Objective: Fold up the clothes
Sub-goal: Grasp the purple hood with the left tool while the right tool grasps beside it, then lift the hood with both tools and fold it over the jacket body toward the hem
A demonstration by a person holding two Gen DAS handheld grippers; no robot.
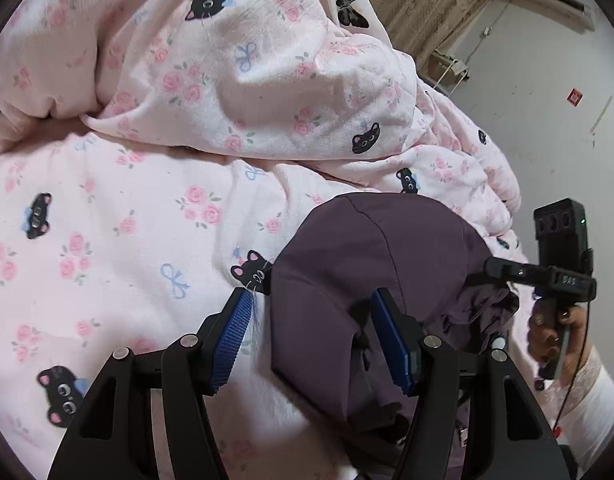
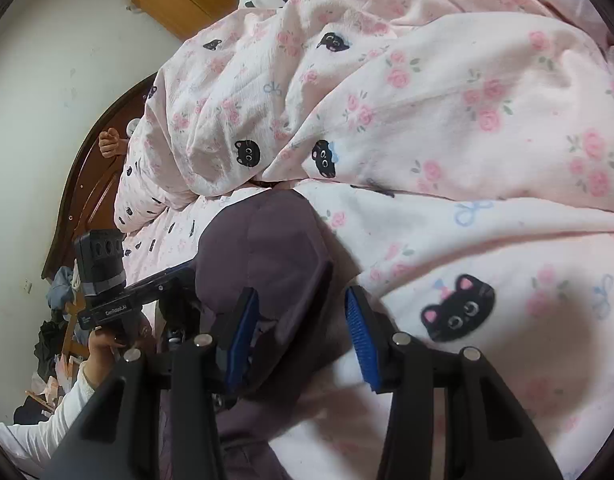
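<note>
A dark purple garment [image 1: 359, 264] lies rumpled on a pink bedsheet [image 1: 119, 248] printed with roses and black cats. My left gripper [image 1: 311, 294] hangs open over the garment's left part. The cloth lies between its blue pads [image 1: 233, 340], and the left pad stands clear of it. In the right wrist view the same garment [image 2: 267, 240] lies between the open jaws of my right gripper [image 2: 302, 291], with a gap at the right pad. Each view shows the other gripper at the garment's far side: the right gripper [image 1: 495, 270] and the left gripper [image 2: 183, 270], each held by a hand.
A bunched duvet [image 1: 235, 80] in the same print is heaped behind the garment. A dark wooden headboard [image 2: 79, 200] curves along the white wall, with another hand [image 2: 109, 142] beside it. Clothes and clutter [image 2: 55, 312] lie at the bedside. A curtain [image 1: 427, 4] hangs beyond.
</note>
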